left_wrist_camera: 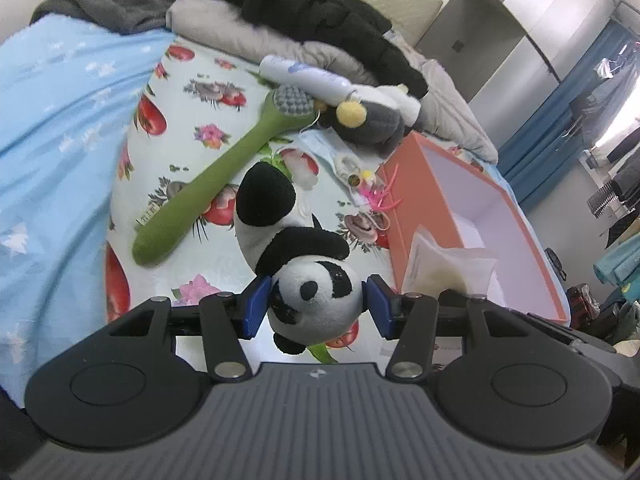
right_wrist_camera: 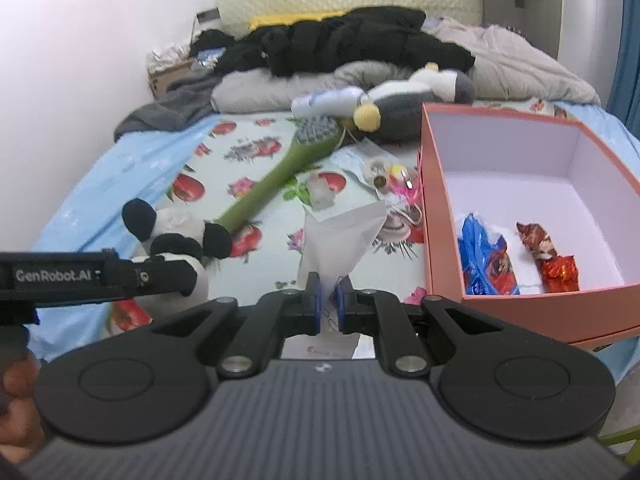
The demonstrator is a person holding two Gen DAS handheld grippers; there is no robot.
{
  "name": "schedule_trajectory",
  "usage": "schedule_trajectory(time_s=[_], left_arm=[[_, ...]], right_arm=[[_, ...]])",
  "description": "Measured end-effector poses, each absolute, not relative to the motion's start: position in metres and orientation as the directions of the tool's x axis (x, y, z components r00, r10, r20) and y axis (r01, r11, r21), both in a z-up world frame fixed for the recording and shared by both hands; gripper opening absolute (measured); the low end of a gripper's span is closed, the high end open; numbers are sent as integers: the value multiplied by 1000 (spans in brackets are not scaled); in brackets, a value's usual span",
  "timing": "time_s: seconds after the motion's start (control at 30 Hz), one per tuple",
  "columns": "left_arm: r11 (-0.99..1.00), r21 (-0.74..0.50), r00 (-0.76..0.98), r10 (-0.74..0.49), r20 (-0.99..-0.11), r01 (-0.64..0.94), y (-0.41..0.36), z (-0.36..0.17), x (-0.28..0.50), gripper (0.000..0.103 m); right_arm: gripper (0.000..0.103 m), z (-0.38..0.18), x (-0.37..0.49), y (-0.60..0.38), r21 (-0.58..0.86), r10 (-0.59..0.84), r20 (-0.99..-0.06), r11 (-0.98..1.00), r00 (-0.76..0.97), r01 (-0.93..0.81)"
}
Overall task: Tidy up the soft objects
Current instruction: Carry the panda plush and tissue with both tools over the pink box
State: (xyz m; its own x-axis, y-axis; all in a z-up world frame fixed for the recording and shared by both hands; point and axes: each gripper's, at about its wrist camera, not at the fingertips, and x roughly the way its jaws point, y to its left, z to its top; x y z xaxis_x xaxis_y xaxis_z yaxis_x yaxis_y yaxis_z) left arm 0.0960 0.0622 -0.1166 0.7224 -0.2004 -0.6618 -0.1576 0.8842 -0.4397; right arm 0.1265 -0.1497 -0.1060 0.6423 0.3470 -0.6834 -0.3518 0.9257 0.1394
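Observation:
My left gripper (left_wrist_camera: 316,304) is shut on the head of a black-and-white panda plush (left_wrist_camera: 304,272), whose body stretches away over the flowered sheet. In the right wrist view the panda (right_wrist_camera: 176,236) and the left gripper (right_wrist_camera: 120,276) show at the left. My right gripper (right_wrist_camera: 329,304) is shut on a white soft packet (right_wrist_camera: 340,236) and holds it upright beside the orange box (right_wrist_camera: 444,216). The packet also shows in the left wrist view (left_wrist_camera: 444,268) at the rim of the box (left_wrist_camera: 404,208). A grey penguin plush (right_wrist_camera: 404,116) lies behind the box.
A green long-handled brush (left_wrist_camera: 216,176) lies left of the panda. A white bottle (left_wrist_camera: 308,76), small trinkets (left_wrist_camera: 368,188) and piled clothes (left_wrist_camera: 312,28) lie further back. The box holds blue and red wrappers (right_wrist_camera: 504,256). A blue blanket (left_wrist_camera: 56,152) covers the left side.

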Motion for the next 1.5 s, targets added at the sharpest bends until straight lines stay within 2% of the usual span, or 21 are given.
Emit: schedule_trajectory(time_s=[0.43,0.97,1.23,1.5], left_arm=[[904,-419,776,-201,-598,-89,39,-70,49,58],[896,-429,731,-371,-573,119,-48,-58,52,58],[885,-419,699,-431,-571,204,-83,-57,89,58],[877,-418,659,-460,-595,236,-106,-68,167,59]], right_arm=[[11,-56,81,-170,156,384,-604,916,698,-368],[11,-28,47,-248,158,270,-583,963,766,-218],[12,-36,49,-279,158,201,-592,979,780,-132],[12,-49,96,-300,193,162,-587,980,793,-58]])
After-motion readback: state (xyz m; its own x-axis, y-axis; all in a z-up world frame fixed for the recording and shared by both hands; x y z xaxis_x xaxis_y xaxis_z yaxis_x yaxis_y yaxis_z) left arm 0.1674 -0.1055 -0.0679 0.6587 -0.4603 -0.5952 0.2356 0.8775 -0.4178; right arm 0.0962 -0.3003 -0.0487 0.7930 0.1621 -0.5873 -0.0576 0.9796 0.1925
